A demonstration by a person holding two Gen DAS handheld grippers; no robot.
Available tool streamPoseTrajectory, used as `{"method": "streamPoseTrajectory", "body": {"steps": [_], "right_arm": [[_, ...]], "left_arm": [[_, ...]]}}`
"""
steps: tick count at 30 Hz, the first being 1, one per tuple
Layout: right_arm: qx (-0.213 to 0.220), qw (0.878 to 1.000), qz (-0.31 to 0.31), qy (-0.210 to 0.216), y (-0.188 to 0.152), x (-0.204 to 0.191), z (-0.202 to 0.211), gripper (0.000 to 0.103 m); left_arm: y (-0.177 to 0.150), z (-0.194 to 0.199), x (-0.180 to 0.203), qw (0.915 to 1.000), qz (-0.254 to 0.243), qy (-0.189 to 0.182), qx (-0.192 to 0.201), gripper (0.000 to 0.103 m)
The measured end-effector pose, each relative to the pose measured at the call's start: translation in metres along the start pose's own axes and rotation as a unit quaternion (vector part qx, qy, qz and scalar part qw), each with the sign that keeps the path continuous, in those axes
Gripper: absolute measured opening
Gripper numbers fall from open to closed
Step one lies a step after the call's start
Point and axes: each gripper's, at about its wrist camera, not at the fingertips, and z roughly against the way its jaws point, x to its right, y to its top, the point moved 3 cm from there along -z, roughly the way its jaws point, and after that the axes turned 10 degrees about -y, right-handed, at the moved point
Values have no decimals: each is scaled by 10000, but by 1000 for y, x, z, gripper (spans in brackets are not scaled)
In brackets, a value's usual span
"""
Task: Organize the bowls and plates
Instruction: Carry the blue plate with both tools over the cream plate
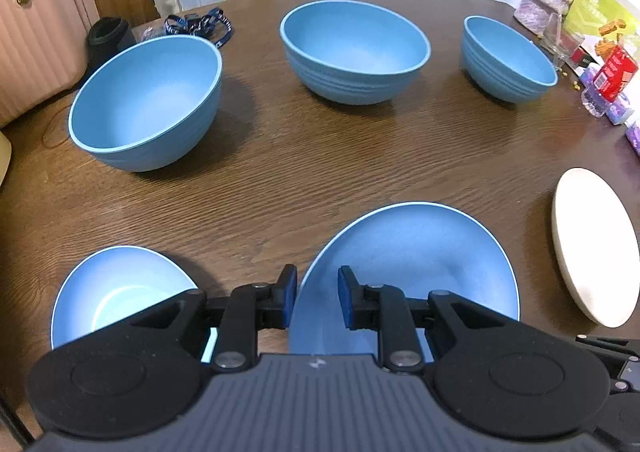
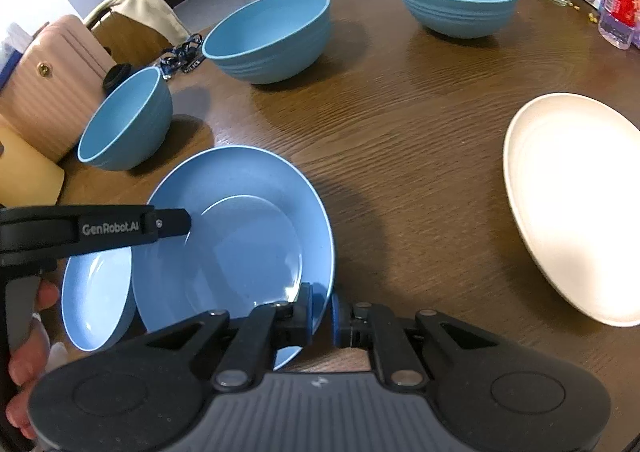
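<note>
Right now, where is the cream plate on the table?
The cream plate lies flat near the table's right edge in both wrist views, to the right of the large blue plate, apart from it.

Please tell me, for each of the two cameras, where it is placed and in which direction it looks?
Left wrist: on the left gripper, looking steeply down over its fingers, which straddle the big blue plate's rim.
Right wrist: on the right gripper, shut on that plate's rim; a hand and the left gripper show.
Shared: blue plate, cream plate, blue bowls, wooden table.
</note>
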Motion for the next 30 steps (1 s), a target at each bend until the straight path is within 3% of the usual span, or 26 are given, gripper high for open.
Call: {"method": "streamPoseTrajectory", "body": {"steps": [15, 30], "right_arm": [[24, 10000, -81, 35, -5, 39, 27, 8], [18, 9987, -496, -84, 1, 123, 44, 7]], "left_arm": [[-16, 19, 45, 9999, 98, -19, 35, 23], [-15, 1, 122, 9997, -46, -170, -174, 23]]}}
